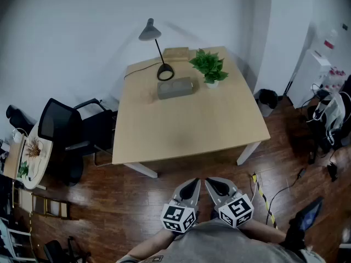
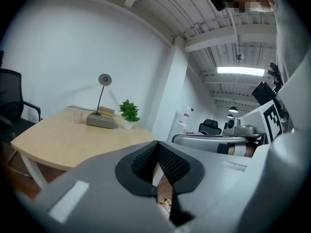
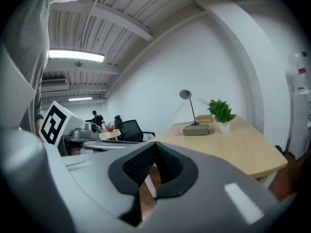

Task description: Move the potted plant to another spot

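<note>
The small potted plant [image 1: 209,69], green and leafy in a white pot, is standing upright on the light wooden table [image 1: 192,130]. It is sitting near the table's far right corner, close to the far edge.

Just beside the pot, on its left, a grey rectangular block [image 1: 176,87] is lying flat. A grey-shaded desk lamp on a thin black stem [image 1: 156,48] is rising from behind the block. A low wooden box [image 1: 176,52] is resting at the far edge, between the lamp and the plant. A black office chair [image 1: 66,130] is standing at the table's left side.

The person is standing on the dark wooden floor [image 1: 137,207] at the near side of the table, well apart from the plant. The left gripper [image 1: 192,183] and the right gripper [image 1: 211,183] are being held side by side, low and close to the body. The jaws of each are lying together, pad against pad, and nothing is sitting between them.

By these signs, the task is only at its start: the approach is in hand and the plant is untouched.

The next move appears to call for the following:
- Carrying a gripper across or around the table to the far right corner.
- Parting its jaws before it arrives.
- Closing them on the white pot, not on the foliage.
- Keeping clear of the block and the lamp.
- Holding the pot upright during the lift.
</note>
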Demonstrator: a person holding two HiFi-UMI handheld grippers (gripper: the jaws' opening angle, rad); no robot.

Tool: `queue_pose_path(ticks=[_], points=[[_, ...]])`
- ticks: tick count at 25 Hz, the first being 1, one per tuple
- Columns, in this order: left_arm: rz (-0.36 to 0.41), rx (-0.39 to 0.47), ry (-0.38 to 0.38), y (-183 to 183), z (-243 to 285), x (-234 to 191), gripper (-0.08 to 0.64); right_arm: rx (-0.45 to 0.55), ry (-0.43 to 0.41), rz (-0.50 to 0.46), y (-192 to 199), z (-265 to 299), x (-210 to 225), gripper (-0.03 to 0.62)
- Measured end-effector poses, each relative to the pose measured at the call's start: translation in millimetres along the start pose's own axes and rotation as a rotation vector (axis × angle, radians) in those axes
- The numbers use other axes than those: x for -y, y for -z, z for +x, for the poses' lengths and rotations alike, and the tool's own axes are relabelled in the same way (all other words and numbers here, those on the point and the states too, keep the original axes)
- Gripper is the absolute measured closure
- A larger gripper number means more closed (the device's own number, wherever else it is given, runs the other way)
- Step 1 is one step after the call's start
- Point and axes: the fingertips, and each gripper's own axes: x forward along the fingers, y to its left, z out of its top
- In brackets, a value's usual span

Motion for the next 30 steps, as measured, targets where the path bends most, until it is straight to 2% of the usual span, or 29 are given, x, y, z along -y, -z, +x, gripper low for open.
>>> queue_pose_path(ticks=[6, 12, 17, 24, 30], points=[[0.013, 0.031, -0.029, -35, 70, 2, 0.558, 0.002, -0.020, -0.013, -29, 10, 70, 0.588], [-0.007, 0.016, -0.059, -41, 117, -1, 0.558, -0.020, -0.024, 0.002, -33, 20, 123, 0.588], [-0.024, -0.015, -0.067, -42, 138, -15, 0.558, -0.033, -0.015, 0.032, -36, 36, 145, 0.588], [-0.030, -0.008, -0.013, -53, 189, -53, 0.558, -0.050, 0.041, 0.021, -41, 79, 186, 0.588], [-0.026, 0.022, 0.044, -89, 237, -97, 0.558, -0.063, 0.083, -0.037, -69, 131, 221, 0.588]])
